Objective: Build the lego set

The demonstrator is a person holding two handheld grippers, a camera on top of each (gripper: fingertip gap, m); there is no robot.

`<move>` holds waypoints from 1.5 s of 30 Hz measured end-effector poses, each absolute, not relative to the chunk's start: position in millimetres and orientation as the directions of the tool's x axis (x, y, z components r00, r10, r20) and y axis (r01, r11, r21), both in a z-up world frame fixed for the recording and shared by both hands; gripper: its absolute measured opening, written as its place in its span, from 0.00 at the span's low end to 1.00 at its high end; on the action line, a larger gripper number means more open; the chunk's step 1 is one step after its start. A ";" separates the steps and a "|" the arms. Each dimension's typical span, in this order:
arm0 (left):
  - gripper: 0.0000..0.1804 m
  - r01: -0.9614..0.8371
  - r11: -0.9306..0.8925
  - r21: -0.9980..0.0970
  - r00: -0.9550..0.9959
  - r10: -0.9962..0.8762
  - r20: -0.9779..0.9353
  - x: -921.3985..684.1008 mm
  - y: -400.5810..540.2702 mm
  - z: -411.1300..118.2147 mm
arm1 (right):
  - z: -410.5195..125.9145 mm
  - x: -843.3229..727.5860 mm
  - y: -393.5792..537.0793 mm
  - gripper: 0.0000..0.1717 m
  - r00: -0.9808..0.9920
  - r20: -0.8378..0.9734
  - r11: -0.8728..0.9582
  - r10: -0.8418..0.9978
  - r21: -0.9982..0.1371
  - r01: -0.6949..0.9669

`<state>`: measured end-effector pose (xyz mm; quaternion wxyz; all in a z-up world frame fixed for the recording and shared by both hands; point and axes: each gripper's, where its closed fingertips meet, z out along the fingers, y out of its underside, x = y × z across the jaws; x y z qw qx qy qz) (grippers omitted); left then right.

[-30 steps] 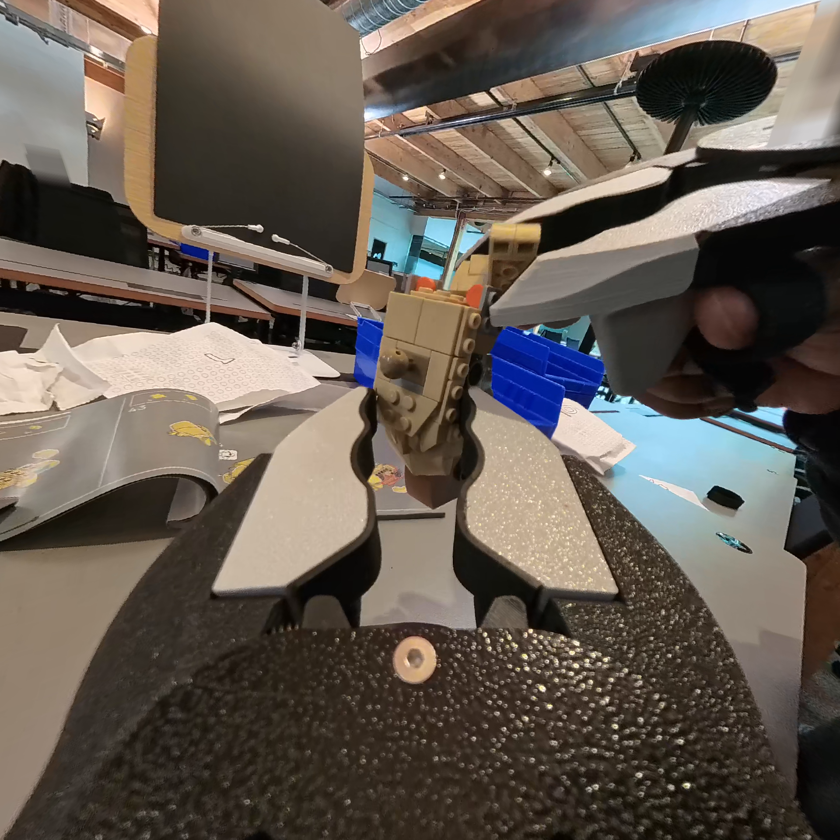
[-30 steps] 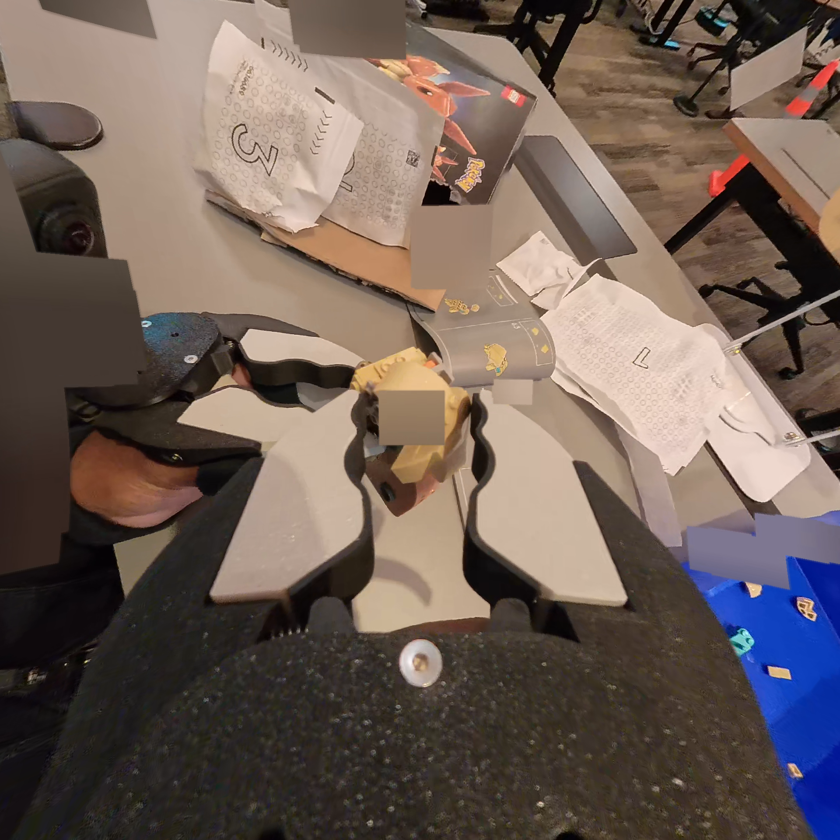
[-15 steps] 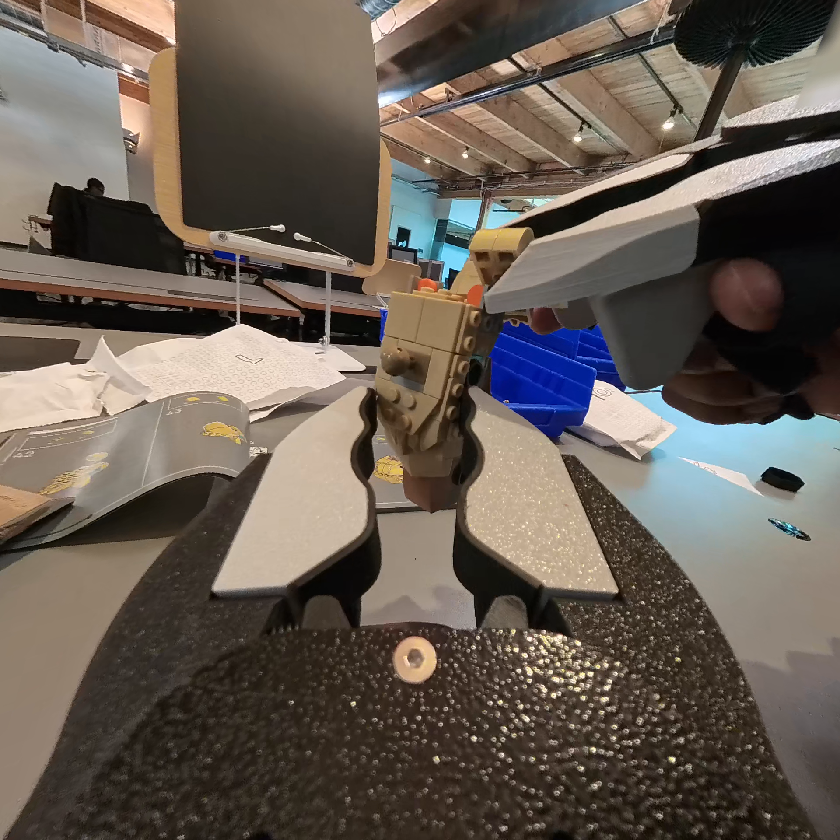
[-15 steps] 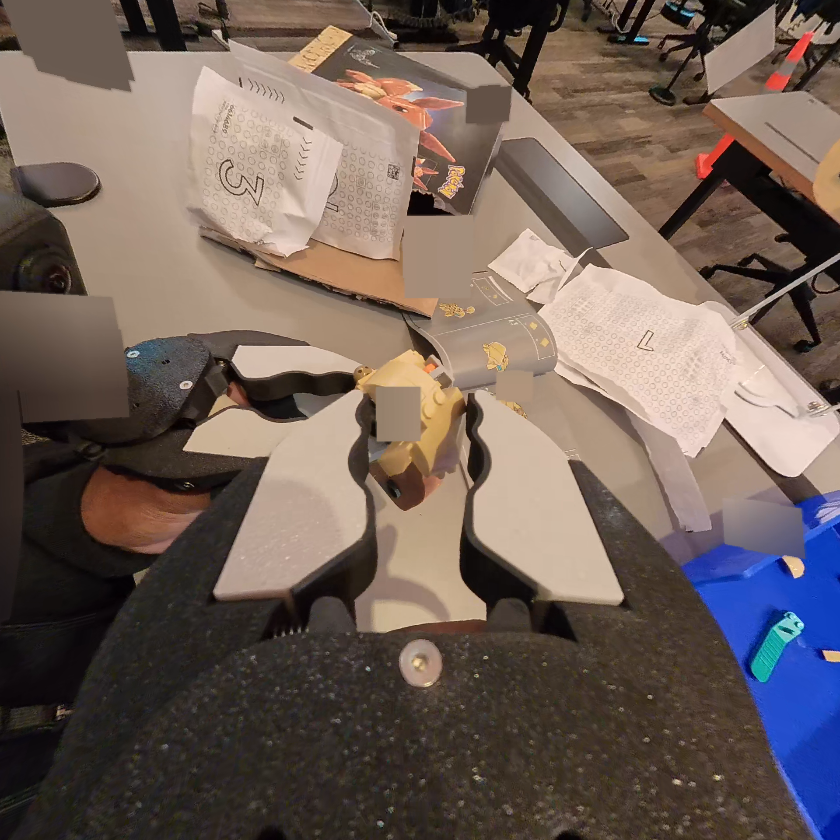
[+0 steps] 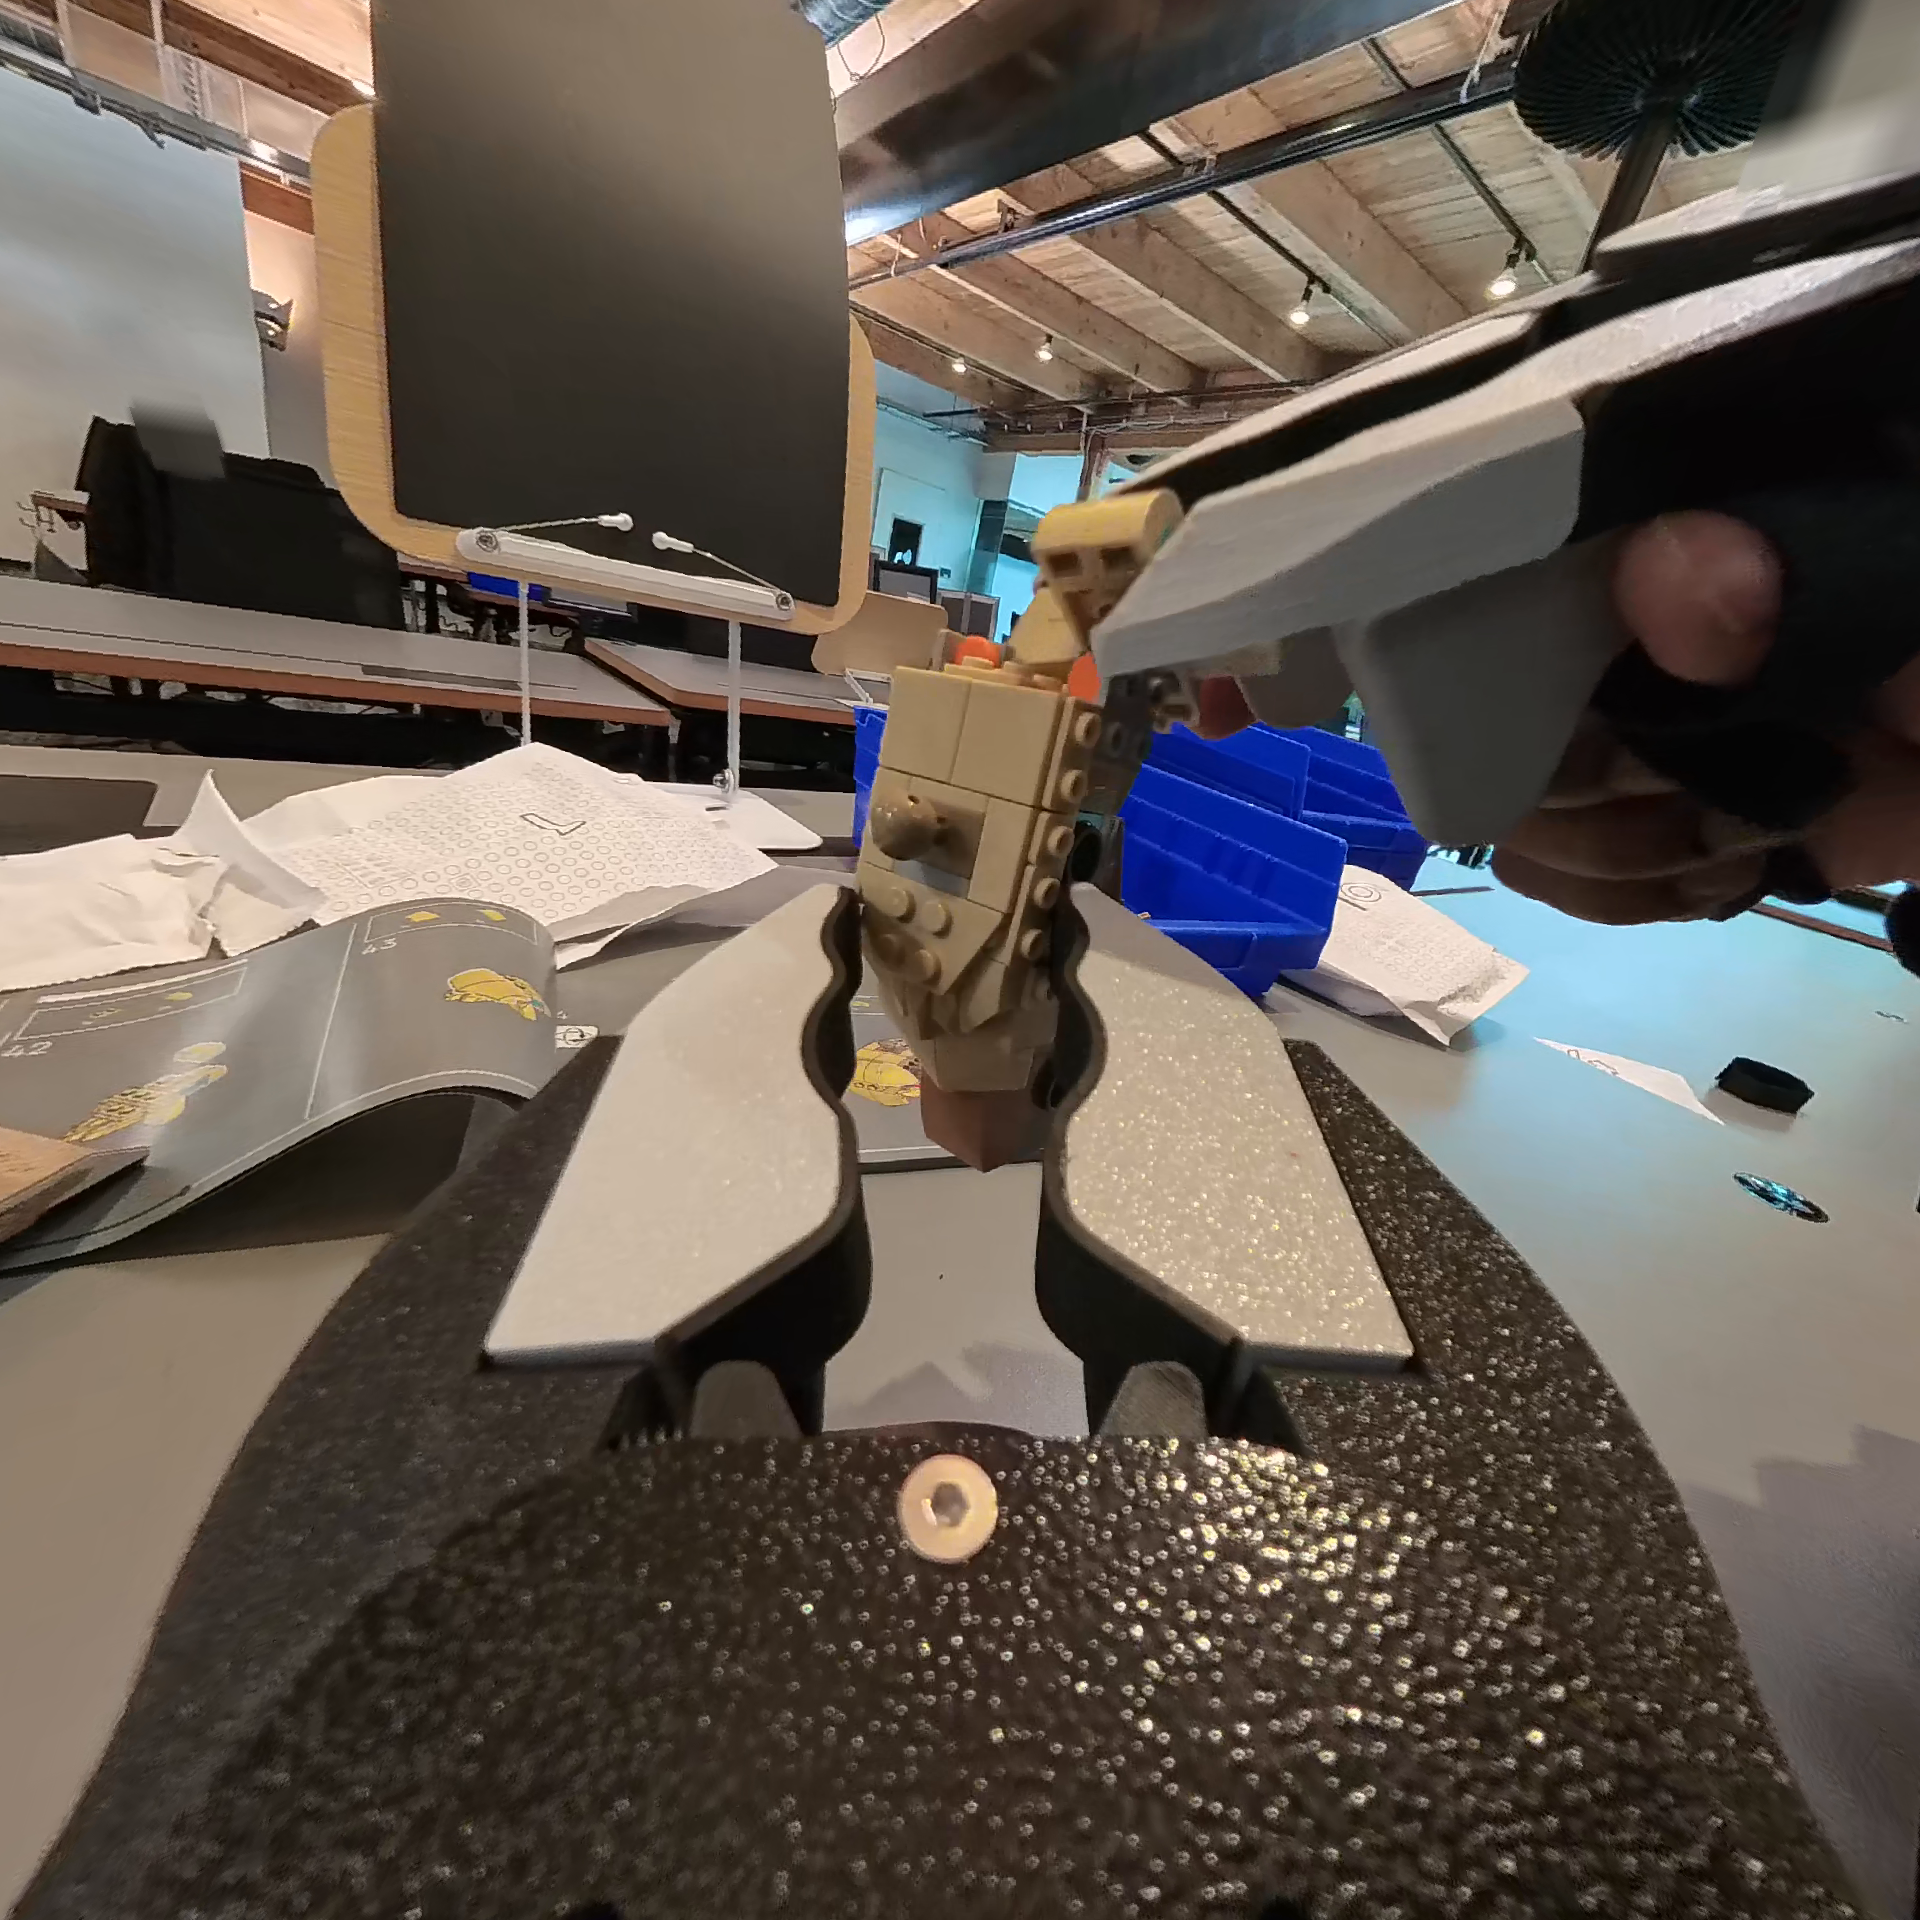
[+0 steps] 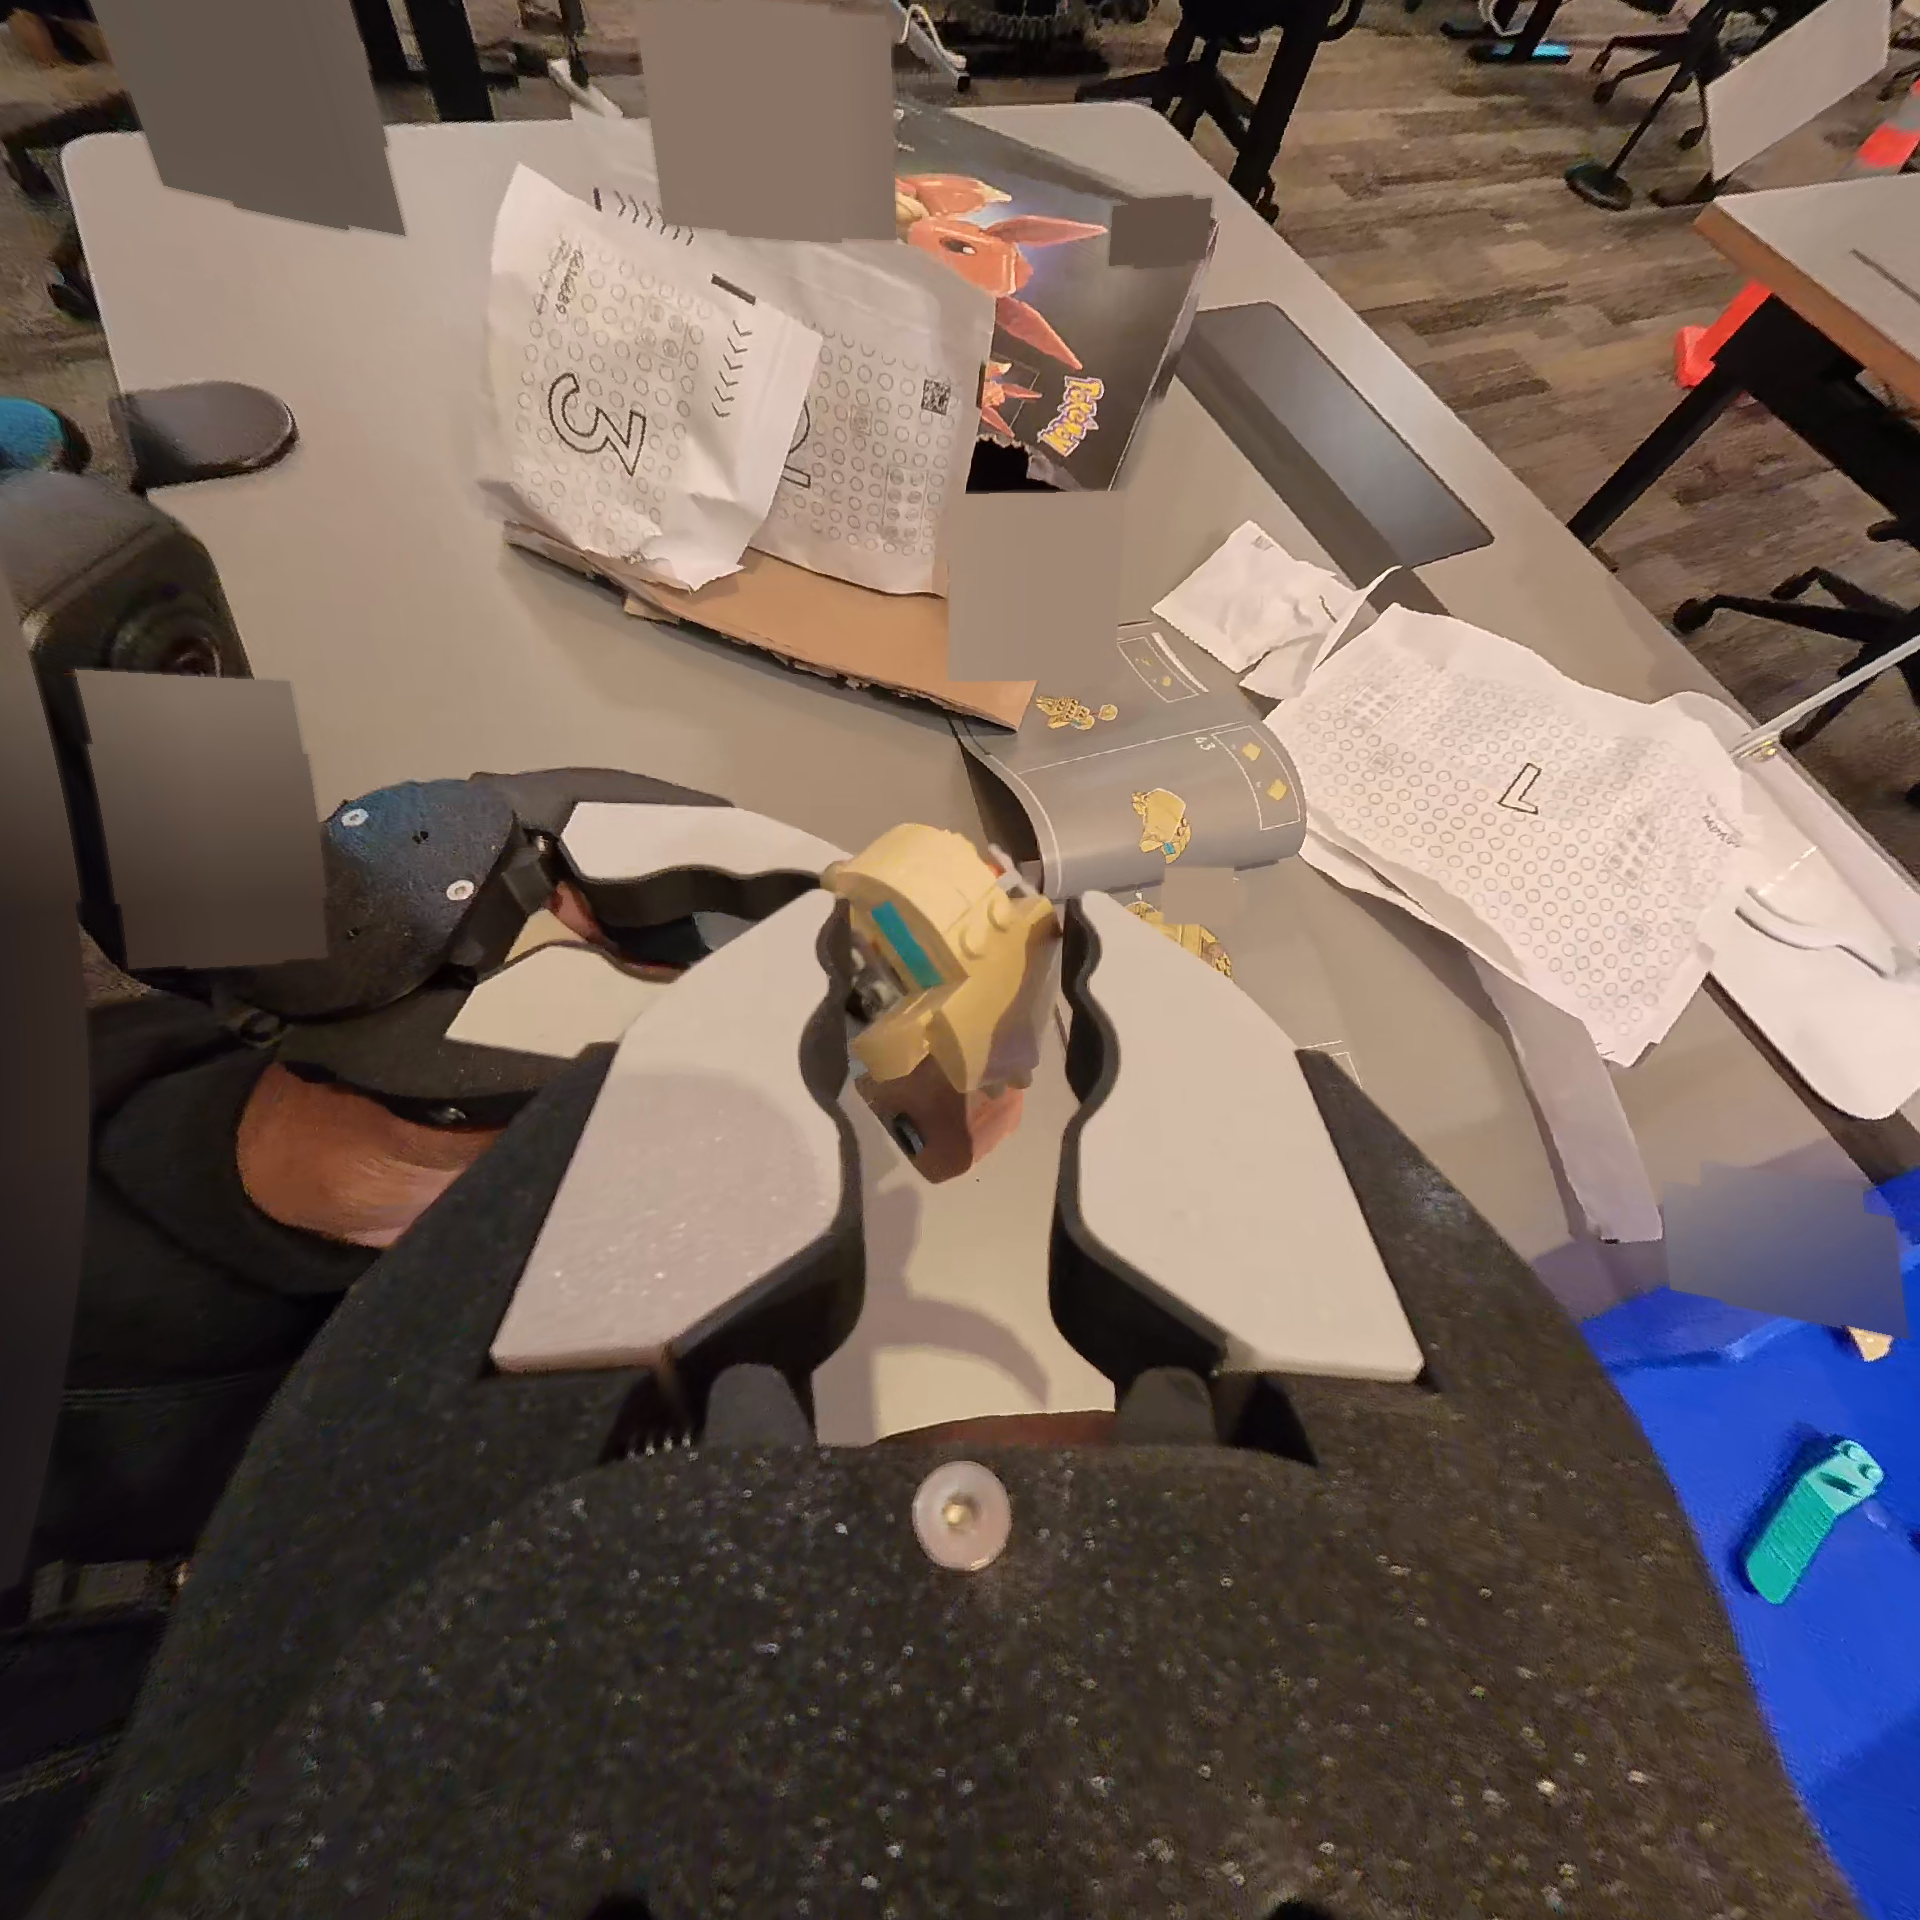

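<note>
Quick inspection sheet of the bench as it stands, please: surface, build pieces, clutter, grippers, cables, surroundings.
Surface: grey table, crowded on its far half.
Job's things: tan brick model with a brown base, held above the table; open instruction booklet; blue parts bins; teal piece in a bin.
Clutter: numbered white paper bags, torn bags, printed box, brown cardboard.
Grippers: left gripper clamps the model's lower part; right gripper closes around its upper end, contact unclear.
Cables: nothing seen.
Surroundings: black panel on a stand, other desks, office chairs, wood ceiling.
</note>
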<state>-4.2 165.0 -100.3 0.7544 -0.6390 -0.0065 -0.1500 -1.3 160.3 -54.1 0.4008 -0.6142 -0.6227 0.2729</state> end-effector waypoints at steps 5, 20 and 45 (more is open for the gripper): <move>0.19 0.240 0.137 -0.961 0.950 -0.236 0.204 -2.6 164.7 -100.0 | -53.8 -6.1 161.4 0.23 0.077 0.144 0.081 0.987 -0.842 0.533; 0.19 0.275 0.135 -0.952 0.937 -0.258 0.234 -4.2 164.2 -100.3 | -53.0 -18.6 159.4 0.23 0.073 0.129 0.074 0.989 -0.858 0.508; 0.19 0.313 0.044 -0.949 0.919 -0.265 0.291 -15.5 173.0 -109.3 | -202.1 128.6 235.0 0.21 0.285 0.111 -0.168 0.952 -0.589 0.791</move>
